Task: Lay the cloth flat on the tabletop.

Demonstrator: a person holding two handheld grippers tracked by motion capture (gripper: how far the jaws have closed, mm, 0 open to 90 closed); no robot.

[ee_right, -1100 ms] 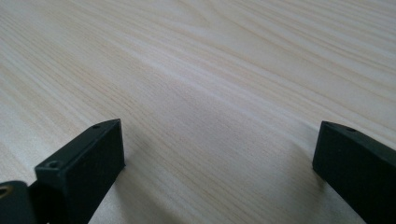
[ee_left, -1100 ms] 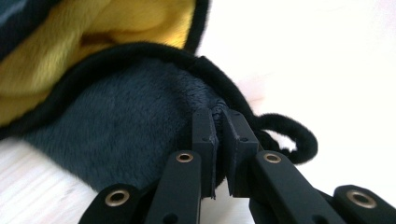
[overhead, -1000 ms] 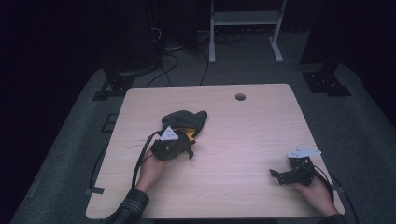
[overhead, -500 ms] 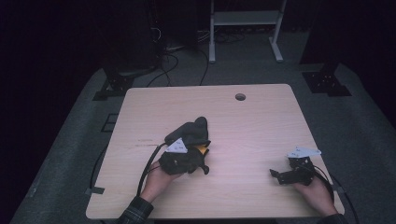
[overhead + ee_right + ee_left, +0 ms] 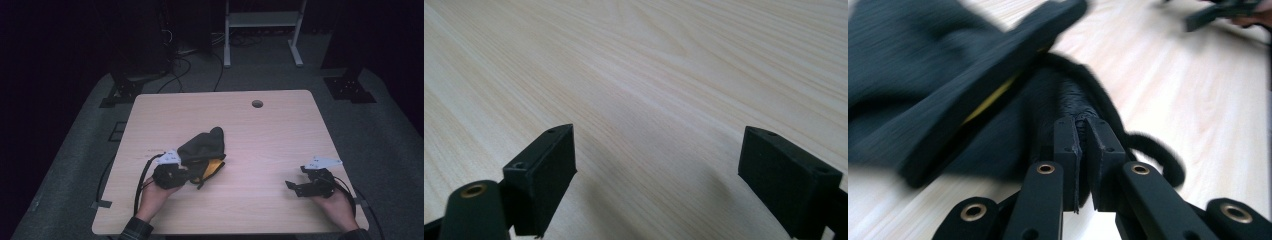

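The dark cloth pouch (image 5: pixel 202 150) with its yellow lining lies left of the middle of the surface (image 5: pixel 270 135), and the left gripper (image 5: pixel 172 172) has it by the near edge: in the left gripper view the jaws are pressed almost together on a fold of the black fabric (image 5: pixel 1075 107), with a thin cord looping out beside them. The pouch's long axis runs from that pinched corner away and to the right, toward the far side of the surface, so it trails beyond the jaws rather than under them. The right gripper (image 5: pixel 300 186) rests well apart near the right front corner, its jaws spread wide over bare wood, having just closed a little, with nothing between them. The left hand is far the nearer, so any further drag falls to it; the right would have to cross most of the surface to join.
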